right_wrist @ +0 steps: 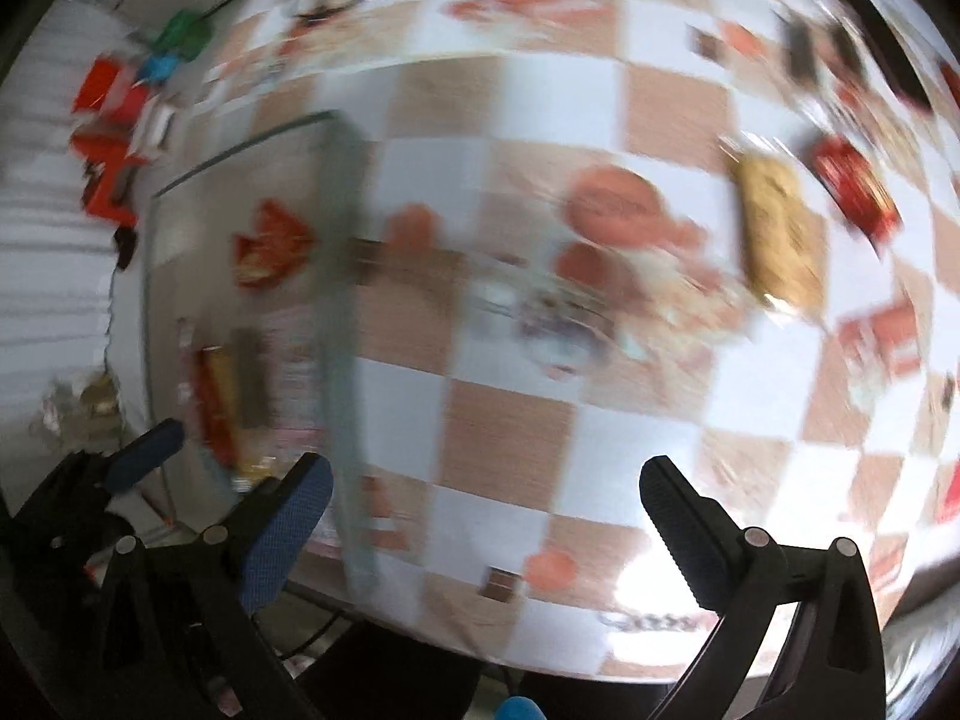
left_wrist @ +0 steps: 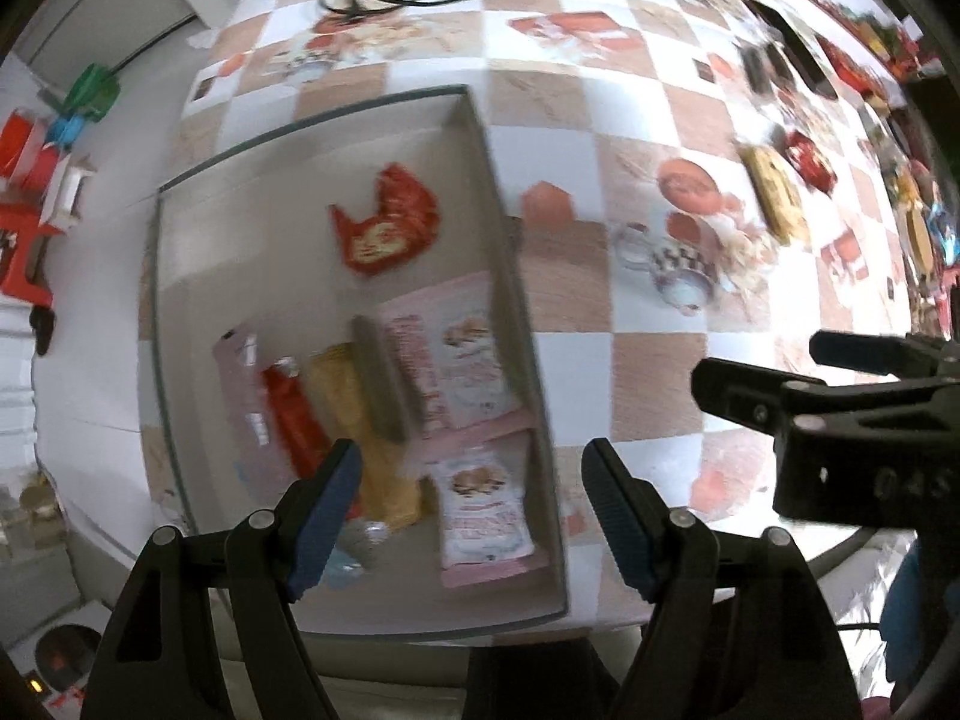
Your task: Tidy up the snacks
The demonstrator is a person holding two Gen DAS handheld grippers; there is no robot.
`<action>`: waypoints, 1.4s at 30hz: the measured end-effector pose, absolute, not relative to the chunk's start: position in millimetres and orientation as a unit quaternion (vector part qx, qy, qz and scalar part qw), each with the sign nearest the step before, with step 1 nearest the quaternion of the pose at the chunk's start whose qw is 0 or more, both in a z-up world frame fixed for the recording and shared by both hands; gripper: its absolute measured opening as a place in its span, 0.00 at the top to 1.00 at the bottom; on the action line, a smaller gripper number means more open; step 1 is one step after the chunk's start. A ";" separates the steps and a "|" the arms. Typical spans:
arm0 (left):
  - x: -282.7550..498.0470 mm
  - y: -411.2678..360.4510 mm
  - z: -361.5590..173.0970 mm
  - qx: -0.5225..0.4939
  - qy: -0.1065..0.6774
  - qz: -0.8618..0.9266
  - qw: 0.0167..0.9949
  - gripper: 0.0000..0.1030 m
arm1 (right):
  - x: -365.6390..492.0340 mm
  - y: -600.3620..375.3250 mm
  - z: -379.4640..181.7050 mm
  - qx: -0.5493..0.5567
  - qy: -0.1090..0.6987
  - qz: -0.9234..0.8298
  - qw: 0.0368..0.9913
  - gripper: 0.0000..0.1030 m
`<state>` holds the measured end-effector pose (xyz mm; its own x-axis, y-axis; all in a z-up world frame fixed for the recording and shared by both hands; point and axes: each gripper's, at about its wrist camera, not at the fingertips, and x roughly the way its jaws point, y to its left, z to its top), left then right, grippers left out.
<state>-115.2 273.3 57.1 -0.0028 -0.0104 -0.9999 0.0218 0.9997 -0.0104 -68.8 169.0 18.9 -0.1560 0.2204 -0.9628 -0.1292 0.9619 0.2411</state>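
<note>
A shallow grey tray (left_wrist: 507,276) is sitting on the checkered bench, and the snacks are placed relative to it. Inside, a crumpled red packet (left_wrist: 384,222) is lying alone toward the far end. Nearer, a pale pink packet (left_wrist: 240,384), a red bar (left_wrist: 294,414), a yellow bar (left_wrist: 354,408) and a grey-brown bar (left_wrist: 381,384) are lying side by side. Two pink cookie packets (left_wrist: 450,354) (left_wrist: 483,516) are resting against the tray's right wall. Outside, well right of the tray, a yellow packet (right_wrist: 777,234) and a red packet (right_wrist: 855,186) are lying flat, blurred.
</note>
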 end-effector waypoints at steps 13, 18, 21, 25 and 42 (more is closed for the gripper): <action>-89.9 193.7 47.0 0.022 0.726 -0.066 0.685 0.23 | -103.7 52.4 -32.7 0.061 0.790 0.023 0.610 0.00; -66.1 162.3 40.6 0.006 0.735 -0.072 0.674 0.23 | -112.9 16.0 -42.6 0.049 0.792 0.000 0.608 0.00; -43.7 141.7 37.9 -0.005 0.737 -0.069 0.672 0.23 | -120.2 4.3 -47.9 0.020 0.793 0.001 0.609 0.00; -10.2 107.2 35.9 -0.033 0.740 -0.079 0.667 0.23 | -130.3 -2.6 -54.8 0.011 0.793 0.006 0.609 0.00; 96.4 15.0 -14.9 -0.127 0.760 -0.055 0.635 0.23 | -161.1 8.4 -44.0 -0.017 0.778 0.033 0.627 0.00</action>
<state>96.4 15.0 -14.9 -0.1608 -0.2624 -0.9515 -0.1221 0.9619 -0.2446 -161.1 8.4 -44.0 -0.2142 0.0150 -0.9767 -0.0682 0.9972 0.0303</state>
